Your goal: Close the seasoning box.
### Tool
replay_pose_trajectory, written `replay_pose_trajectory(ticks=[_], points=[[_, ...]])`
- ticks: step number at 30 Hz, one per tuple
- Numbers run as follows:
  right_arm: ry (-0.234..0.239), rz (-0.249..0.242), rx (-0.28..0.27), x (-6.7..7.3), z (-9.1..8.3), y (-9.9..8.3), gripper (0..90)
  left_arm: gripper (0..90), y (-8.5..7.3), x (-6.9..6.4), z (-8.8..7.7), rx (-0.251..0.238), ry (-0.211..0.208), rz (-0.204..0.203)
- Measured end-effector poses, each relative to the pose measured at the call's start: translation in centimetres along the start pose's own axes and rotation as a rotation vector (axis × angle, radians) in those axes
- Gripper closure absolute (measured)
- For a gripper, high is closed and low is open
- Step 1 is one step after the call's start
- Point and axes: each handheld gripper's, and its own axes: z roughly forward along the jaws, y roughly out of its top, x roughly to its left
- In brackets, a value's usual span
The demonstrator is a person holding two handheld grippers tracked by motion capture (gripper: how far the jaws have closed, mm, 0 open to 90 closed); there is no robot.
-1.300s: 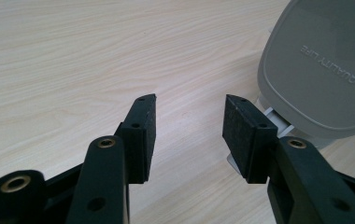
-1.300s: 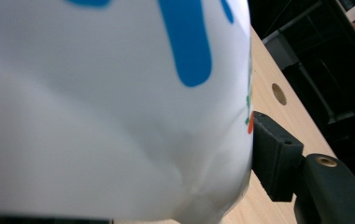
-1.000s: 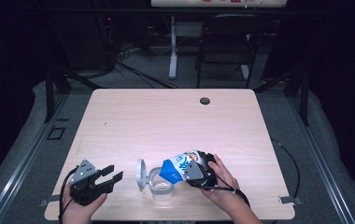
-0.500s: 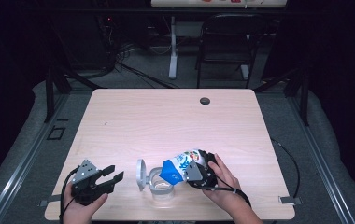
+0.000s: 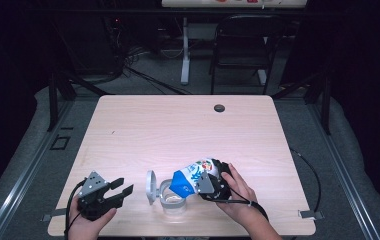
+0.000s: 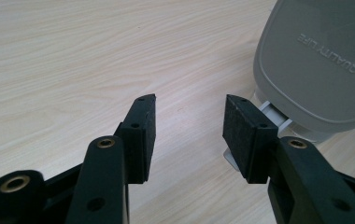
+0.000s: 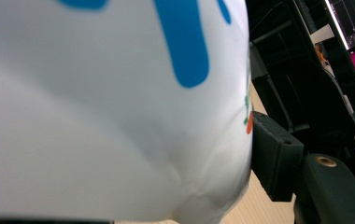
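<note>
We had the carton [image 5: 194,176] clamped in our right gripper [image 5: 209,184], tipped over the opened container [image 5: 170,199] at lower centre, pouring apparently underway, while our left gripper [image 5: 120,192] gaped empty.

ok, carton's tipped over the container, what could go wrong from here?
1. The right gripper clamps the milk carton, and its wall visibly dents at the pad; a harder squeeze could spurt or slip.
2. The clear container stands unheld: the left gripper waits open beside it, so a nudge might shift it.
3. The grey lid stands open near the spout.
</note>
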Motion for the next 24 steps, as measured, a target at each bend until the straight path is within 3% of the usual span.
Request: replay_pose_trajectory(ticks=[3,4,13,18,24], points=[[-0.006,-0.003,-0.012,0.12,0.10,0.06,42.1,55.1,0.05,-0.03,0.02,-0.002,-0.003,0.000],[-0.011,-0.027,0.006,0.03,-0.03,0.17,42.1,55.1,0.07,-0.04,0.02,0.004,-0.003,0.002],[-0.022,-0.037,-0.024,0.15,0.02,0.38,42.4,55.1,-0.11,-0.28,0.12,0.017,0.006,0.004],[-0.038,-0.086,-0.001,0.22,-0.13,0.54,42.4,55.1,-0.24,-0.31,0.02,0.020,0.013,0.003],[-0.046,-0.092,-0.005,0.25,-0.11,0.51,42.4,55.1,-0.41,-0.47,0.25,0.031,0.013,0.008]])
